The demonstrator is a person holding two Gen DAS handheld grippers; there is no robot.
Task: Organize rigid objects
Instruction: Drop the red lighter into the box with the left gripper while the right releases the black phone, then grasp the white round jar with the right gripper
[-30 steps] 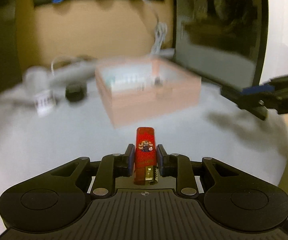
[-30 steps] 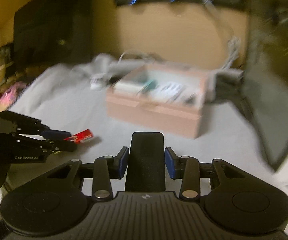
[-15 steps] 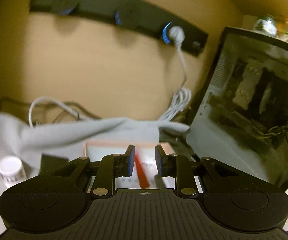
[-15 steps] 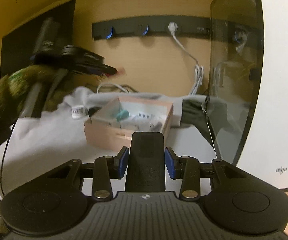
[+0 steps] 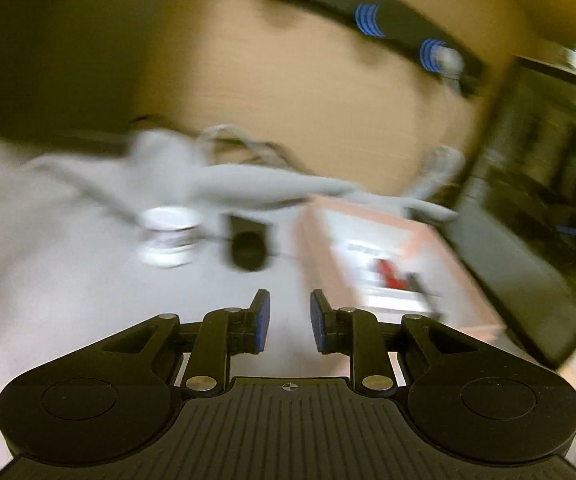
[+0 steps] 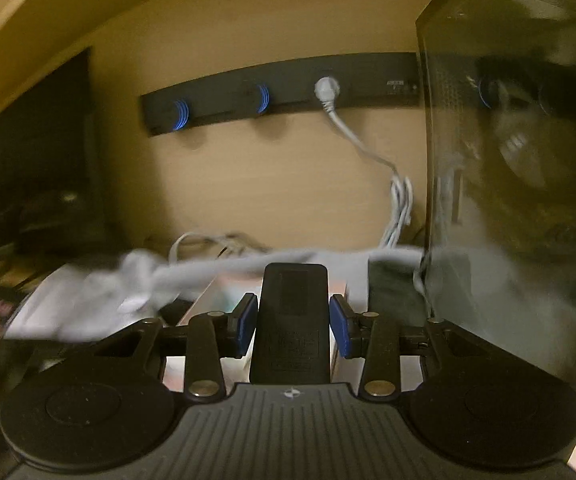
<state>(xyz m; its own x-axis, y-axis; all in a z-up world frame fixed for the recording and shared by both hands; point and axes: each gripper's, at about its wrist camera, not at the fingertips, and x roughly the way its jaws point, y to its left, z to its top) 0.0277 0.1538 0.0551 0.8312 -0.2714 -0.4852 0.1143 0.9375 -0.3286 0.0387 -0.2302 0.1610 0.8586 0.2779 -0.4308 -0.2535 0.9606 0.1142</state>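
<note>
two grippers show, one per wrist view. the left gripper point(image 5: 290, 322) has its two blue-padded fingers point(image 5: 261, 322) standing a little apart with nothing between them, only the pale grey cloth point(image 5: 48, 280) of the table below. the right gripper point(image 6: 293, 328) has a black remote-like bar point(image 6: 293, 320) between its two blue pads point(image 6: 246, 326); its jaws are opening, and a thin gap seems to show on each side of the bar, though blur makes that hard to be sure of.

the bar is one flat, matte, rounded-corner slab, its long axis running straight along the fingers, far end pointing toward the wall and over the pink box point(image 6: 208, 300).

in the left view there is one pink box point(image 5: 372, 248), shallow, square-cornered, open-topped, with a white inside. one small red item point(image 5: 388, 274) lies inside it, smeared by motion, beside a dark bit; its direction cannot be told. left of the box, on the cloth, stand one white cylindrical jar point(image 5: 168, 238) with a printed band and one small black round object point(image 5: 248, 250), just beside each other.

on the beige wall runs one black socket strip point(image 6: 280, 96) with blue-ringed outlets: three show in the left view, two plus one white plug point(image 6: 327, 90) with a trailing white cable in the right. one dark glass-sided case point(image 6: 520, 184) stands at the right, glossy and reflective.
</note>
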